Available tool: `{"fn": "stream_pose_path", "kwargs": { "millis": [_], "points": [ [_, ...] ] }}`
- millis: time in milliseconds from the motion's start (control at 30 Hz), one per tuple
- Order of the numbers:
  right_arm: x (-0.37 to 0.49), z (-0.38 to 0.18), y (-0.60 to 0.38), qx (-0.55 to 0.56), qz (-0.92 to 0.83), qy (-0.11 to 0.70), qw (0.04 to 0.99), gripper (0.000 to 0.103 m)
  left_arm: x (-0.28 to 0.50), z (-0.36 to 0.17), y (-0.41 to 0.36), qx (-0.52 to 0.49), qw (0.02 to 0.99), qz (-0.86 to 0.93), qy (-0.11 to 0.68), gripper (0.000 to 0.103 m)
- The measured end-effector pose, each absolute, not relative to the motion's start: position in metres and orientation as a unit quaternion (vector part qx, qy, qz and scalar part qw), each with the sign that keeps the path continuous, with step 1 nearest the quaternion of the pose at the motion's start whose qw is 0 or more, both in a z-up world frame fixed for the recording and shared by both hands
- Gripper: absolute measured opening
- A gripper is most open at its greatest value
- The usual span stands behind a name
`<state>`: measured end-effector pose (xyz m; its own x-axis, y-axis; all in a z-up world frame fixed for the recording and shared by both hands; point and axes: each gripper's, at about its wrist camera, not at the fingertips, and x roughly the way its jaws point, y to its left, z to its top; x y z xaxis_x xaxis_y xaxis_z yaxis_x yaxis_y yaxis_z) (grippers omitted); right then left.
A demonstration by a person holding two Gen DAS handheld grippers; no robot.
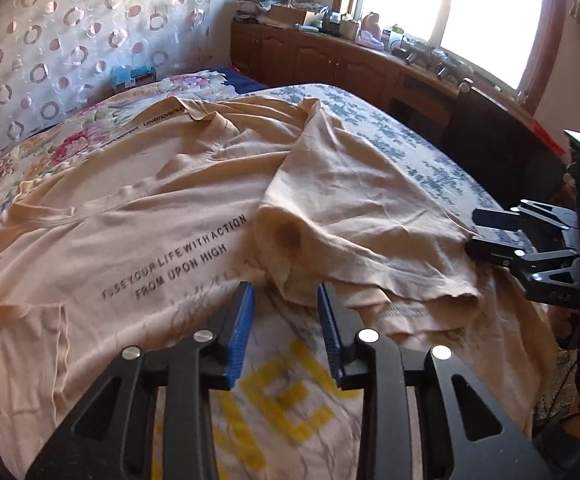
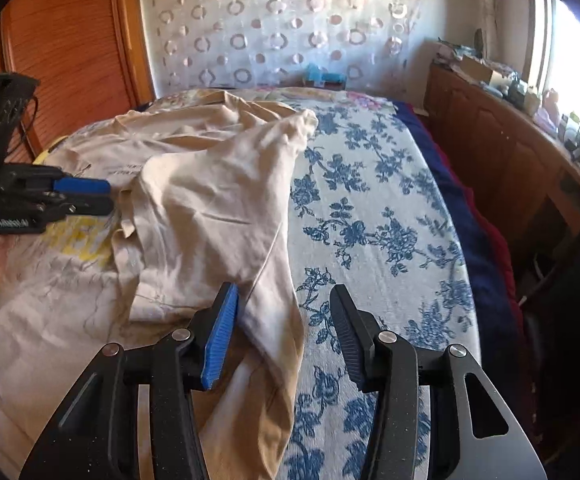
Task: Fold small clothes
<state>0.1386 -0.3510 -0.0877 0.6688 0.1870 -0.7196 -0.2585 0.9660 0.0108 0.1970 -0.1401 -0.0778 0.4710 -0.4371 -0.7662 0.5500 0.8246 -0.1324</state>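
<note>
A beige T-shirt [image 1: 137,200] with black lettering lies spread on the bed, its right side folded over into a rumpled flap [image 1: 354,200]. The flap also shows in the right wrist view [image 2: 209,208]. My left gripper [image 1: 285,300] is open and empty, just above the shirt's near part with a yellow print [image 1: 281,400]. It shows from the side in the right wrist view [image 2: 105,196]. My right gripper [image 2: 283,300] is open and empty, its jaws either side of the flap's lower edge. It shows in the left wrist view [image 1: 474,232] at the flap's right corner.
The bed has a blue floral cover [image 2: 370,220] to the right of the shirt and a pink floral one [image 1: 89,132] at the far end. A wooden cabinet [image 1: 330,60] with clutter stands under the window. A wooden wardrobe [image 2: 69,60] stands to the left.
</note>
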Motion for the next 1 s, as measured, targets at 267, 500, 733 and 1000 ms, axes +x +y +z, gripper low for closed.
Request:
{"fn": "stream_pose_path", "kwargs": {
  "millis": [267,500,733,1000],
  "points": [
    [0.144,-0.093,-0.351,-0.048,0.119,0.397,0.909,0.049,0.208,-0.075,-0.141,0.063,0.863,-0.284,0.413,0.000],
    [0.144,-0.094,-0.351,-0.051,0.114,0.395,0.910,0.049,0.204,-0.050,-0.103,0.029,0.884,-0.266,0.383,0.000],
    [0.142,-0.095,-0.351,-0.050,0.113,0.395,0.910,0.049,0.210,-0.045,-0.085,0.048,0.897,-0.231,0.374,0.005],
    [0.142,-0.095,-0.351,-0.048,0.114,0.395,0.910,0.049,0.192,-0.042,-0.071,0.061,0.903,-0.224,0.361,0.034]
  ]
}}
